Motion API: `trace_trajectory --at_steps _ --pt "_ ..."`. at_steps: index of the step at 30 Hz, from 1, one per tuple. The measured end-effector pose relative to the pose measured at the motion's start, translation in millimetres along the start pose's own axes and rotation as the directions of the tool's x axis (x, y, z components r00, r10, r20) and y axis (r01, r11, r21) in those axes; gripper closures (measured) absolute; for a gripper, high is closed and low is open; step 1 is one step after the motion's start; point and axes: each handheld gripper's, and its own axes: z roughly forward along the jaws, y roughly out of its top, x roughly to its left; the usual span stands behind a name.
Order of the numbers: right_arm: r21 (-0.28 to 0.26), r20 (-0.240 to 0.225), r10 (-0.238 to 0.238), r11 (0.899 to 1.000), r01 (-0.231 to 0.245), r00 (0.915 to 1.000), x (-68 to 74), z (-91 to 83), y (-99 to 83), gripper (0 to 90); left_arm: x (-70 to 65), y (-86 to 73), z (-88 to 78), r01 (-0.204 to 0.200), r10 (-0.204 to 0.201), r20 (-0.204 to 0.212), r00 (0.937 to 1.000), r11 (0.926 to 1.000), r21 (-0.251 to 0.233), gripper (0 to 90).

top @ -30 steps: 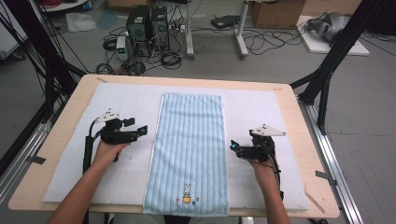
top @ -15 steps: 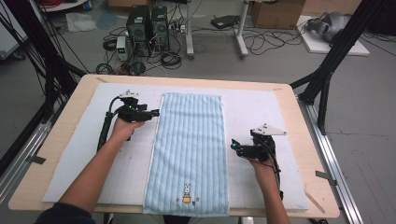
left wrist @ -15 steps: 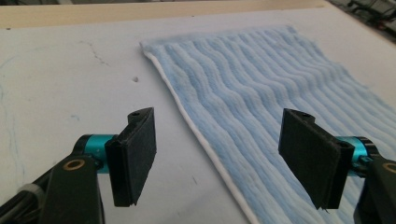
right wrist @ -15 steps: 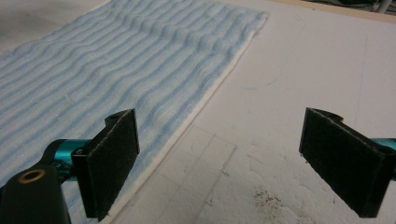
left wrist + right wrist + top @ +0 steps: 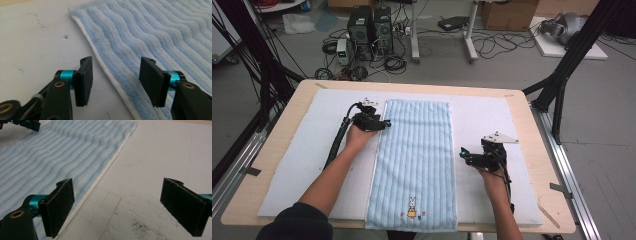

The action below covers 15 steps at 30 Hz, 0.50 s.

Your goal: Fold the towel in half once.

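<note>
The blue striped towel (image 5: 414, 165) is lying flat lengthwise on the white mat (image 5: 302, 165), and with the left gripper (image 5: 115, 82) straddling its far-left hem, jaws spread, and the right gripper (image 5: 117, 207) spread beside its right edge, a shallow bite is risking pinching only the hem and letting it slip.

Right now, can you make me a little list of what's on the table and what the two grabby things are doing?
towel: blue striped, lying flat along the middle of the mat, small bunny picture near the person's end
mat: white, under the towel
table: wooden, under the mat
left gripper: jaws open, straddling the towel's left edge near the far corner
right gripper: jaws open, beside the towel's right edge, over the mat
held: nothing yet
</note>
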Motion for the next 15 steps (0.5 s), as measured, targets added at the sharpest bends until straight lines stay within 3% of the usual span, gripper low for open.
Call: trace_trajectory --at_steps 2,3,6,11,15 --pt "0.005 0.020 -0.005 1.000 0.005 0.9998 1.5 3.2 1.6 11.2 -4.0 0.0 0.8 -0.061 0.061 -0.020 0.9980 0.9982 0.001 49.5" --pt "0.012 0.022 -0.012 1.000 0.012 0.9997 2.1 5.1 3.1 11.2 -4.0 -0.1 0.4 -0.078 0.078 -0.001 0.9969 0.9969 -0.003 52.8" --pt "0.022 0.025 -0.027 0.999 0.026 0.9993 1.1 14.1 10.3 11.2 -4.8 -0.1 -0.3 -0.086 0.086 0.017 0.9962 0.9963 -0.001 63.9" --pt "0.036 0.007 0.025 0.999 -0.026 0.9997 -6.2 42.7 26.8 12.7 -2.6 -0.4 -1.3 -0.045 0.045 0.042 0.9981 0.9990 0.001 79.7" --pt "0.064 -0.033 0.074 0.995 -0.072 0.9967 -10.3 69.9 38.4 38.5 0.7 -1.5 -0.9 0.008 -0.008 0.070 0.9975 0.9999 -0.006 83.8"
